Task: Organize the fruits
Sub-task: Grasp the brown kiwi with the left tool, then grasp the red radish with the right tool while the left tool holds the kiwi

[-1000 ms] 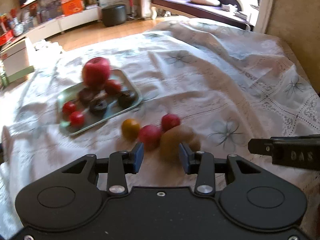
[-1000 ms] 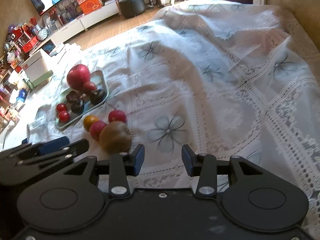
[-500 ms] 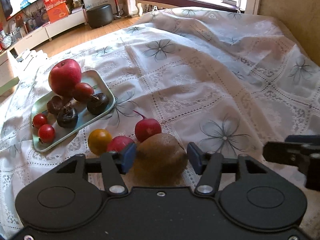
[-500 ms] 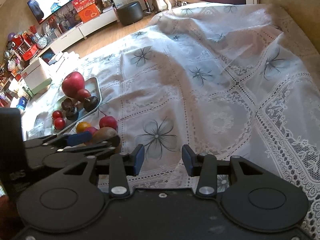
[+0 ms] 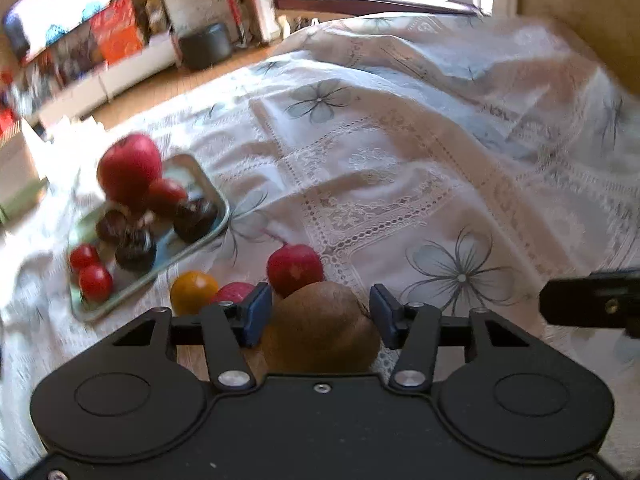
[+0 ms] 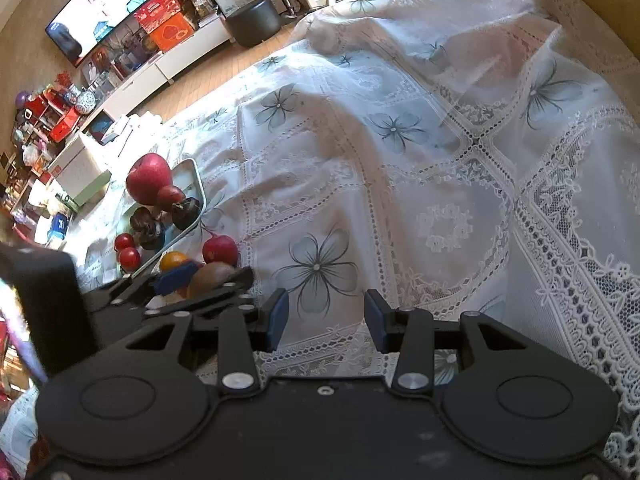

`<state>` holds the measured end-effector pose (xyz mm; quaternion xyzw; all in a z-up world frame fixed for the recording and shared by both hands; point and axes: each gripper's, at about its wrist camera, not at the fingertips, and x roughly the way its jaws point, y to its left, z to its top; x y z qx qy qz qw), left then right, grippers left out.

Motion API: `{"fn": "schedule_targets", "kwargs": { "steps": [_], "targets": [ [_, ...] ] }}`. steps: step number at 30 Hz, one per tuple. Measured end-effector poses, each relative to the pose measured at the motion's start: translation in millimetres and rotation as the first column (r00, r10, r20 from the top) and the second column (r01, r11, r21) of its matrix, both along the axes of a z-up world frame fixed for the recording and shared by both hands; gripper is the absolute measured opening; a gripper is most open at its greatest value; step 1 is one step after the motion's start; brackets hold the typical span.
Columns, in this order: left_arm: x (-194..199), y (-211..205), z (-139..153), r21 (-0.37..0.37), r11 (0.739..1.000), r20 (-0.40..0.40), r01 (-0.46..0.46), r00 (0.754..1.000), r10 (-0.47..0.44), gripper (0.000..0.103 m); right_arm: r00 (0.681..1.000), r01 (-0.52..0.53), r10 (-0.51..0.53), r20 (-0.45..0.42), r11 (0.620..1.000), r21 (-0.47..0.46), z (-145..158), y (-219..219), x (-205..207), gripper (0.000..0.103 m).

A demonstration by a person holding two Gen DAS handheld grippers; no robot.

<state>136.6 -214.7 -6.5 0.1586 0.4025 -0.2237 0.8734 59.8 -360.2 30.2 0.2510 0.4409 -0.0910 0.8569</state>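
The left gripper is closing around the brown kiwi on the lace-covered tabletop; both pads should seat squarely before lifting. The right gripper hangs part-open and empty. Beyond, the tray needs a free spot.

Fruit clustered beside tray
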Motion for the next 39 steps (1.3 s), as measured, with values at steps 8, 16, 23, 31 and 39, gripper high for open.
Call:
{"fn": "schedule_targets", "kwargs": {
  "steps": [8, 16, 23, 31, 39],
  "targets": [
    [-21.3, 44.5, 17.4, -0.080, 0.997, -0.119, 0.001, 0.993, -0.010, 0.057, 1.000, -0.001, 0.001, 0.001, 1.000, -0.021, 0.4, 3.3, 0.1, 0.045],
    [-38.8, 51.4, 11.1, -0.060, 0.998, -0.085, 0.014, 0.996, -0.019, 0.064, 1.000, -0.001, 0.001, 0.000, 1.000, -0.029, 0.1, 3.5, 0.1, 0.045],
    [-14.2, 40.1, -16.6, -0.034, 0.997, -0.194, -0.072, 0.979, 0.064, 0.065, 1.000, -0.005, 0.005, 0.002, 1.000, -0.023, 0.0, 3.2, 0.0, 0.045],
    [-15.3, 66.1, 5.9, -0.098, 0.989, -0.218, -0.108, 0.972, 0.085, 0.064, 0.999, -0.043, 0.043, -0.012, 0.997, -0.058, 1.8, 14.3, 7.8, 0.045],
    [-13.3, 113.7, 54.8, -0.099, 0.974, -0.112, -0.202, 0.975, 0.190, 0.065, 0.987, -0.142, 0.137, -0.088, 0.989, -0.045, -2.7, 51.3, 59.3, 0.045]
  ]
}}
